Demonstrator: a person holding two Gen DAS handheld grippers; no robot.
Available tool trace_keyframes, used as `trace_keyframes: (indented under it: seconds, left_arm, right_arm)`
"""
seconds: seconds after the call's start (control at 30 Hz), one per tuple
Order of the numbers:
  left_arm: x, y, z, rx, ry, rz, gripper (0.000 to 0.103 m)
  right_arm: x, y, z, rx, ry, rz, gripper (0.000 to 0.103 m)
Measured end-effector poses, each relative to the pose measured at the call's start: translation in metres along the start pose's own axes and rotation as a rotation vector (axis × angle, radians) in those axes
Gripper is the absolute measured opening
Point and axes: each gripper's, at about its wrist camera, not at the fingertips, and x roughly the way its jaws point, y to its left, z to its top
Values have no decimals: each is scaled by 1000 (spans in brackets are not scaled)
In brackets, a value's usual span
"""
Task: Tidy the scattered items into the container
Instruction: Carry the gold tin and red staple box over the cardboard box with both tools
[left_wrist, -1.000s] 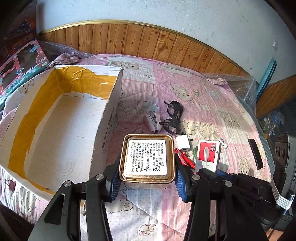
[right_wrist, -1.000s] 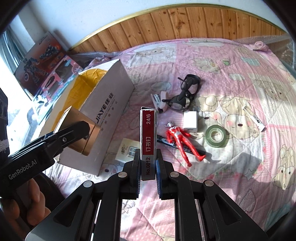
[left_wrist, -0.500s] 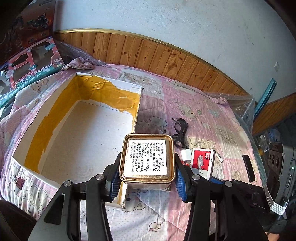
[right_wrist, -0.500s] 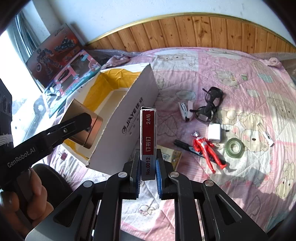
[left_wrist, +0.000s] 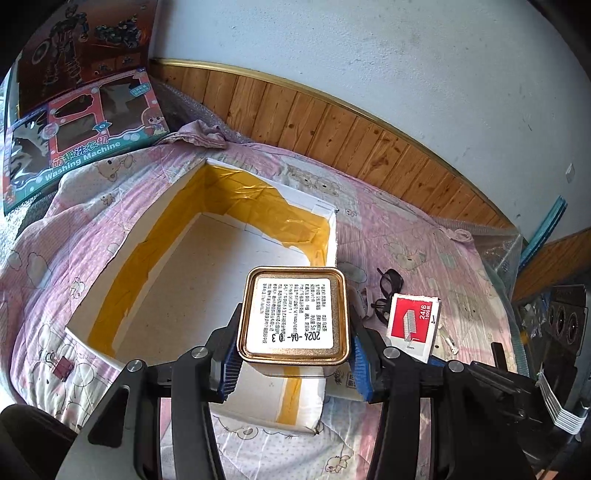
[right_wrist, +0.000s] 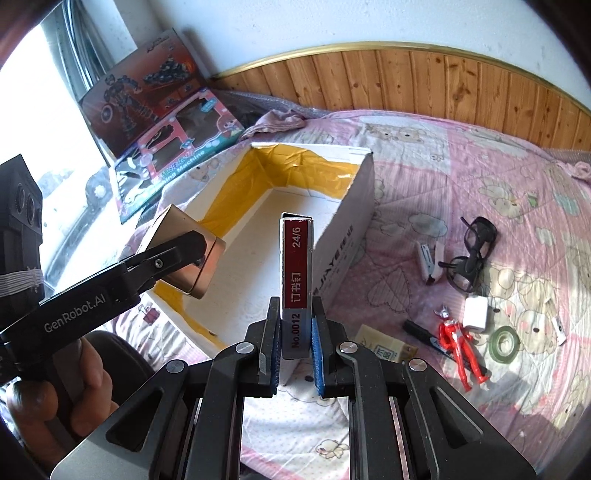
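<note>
Left wrist view, from its left edge: toy boxes lean by the wall, one (left_wrist: 85, 147) printed "Washing Machine", likely just stored there and no part of the job. Next comes the open box (left_wrist: 325, 236), white with yellow tape inside and nothing visible in it, set on the pink bed (left_wrist: 424, 236) as the container. The left tool (left_wrist: 293, 354) is clenched on a gold tin (left_wrist: 293, 314), held over the box's near corner, probably so that it can be let go straight inside; its white label carries small Chinese print and the date "2024-04-03". Farther right, black glasses (left_wrist: 388, 291) lie on the bed, and the red staple box (left_wrist: 413, 321) reads "24/6". Right wrist view, again from the left: a hand (right_wrist: 62, 402) holds the left tool, whose arm says "GenRobot.AI". The box wall shows letters that seem to read "JiAYE". The right tool (right_wrist: 295, 354) grips the staple box upright by its narrow faces above the near rim, apparently also ready to drop in; its spine reads "24/6", "订书钉", "No.0012". To the right, a stapler (right_wrist: 430, 260), white charger (right_wrist: 476, 312), red figure (right_wrist: 460, 341) and green tape roll (right_wrist: 504, 341) wait scattered on the bed.
</note>
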Motion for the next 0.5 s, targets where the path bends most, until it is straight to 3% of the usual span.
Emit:
trace_keyframes:
  seconds: [0.5]
  left_arm:
    - [20, 68, 37, -75, -1, 99, 50]
  right_arm:
    - [54, 36, 49, -90, 74, 8, 15]
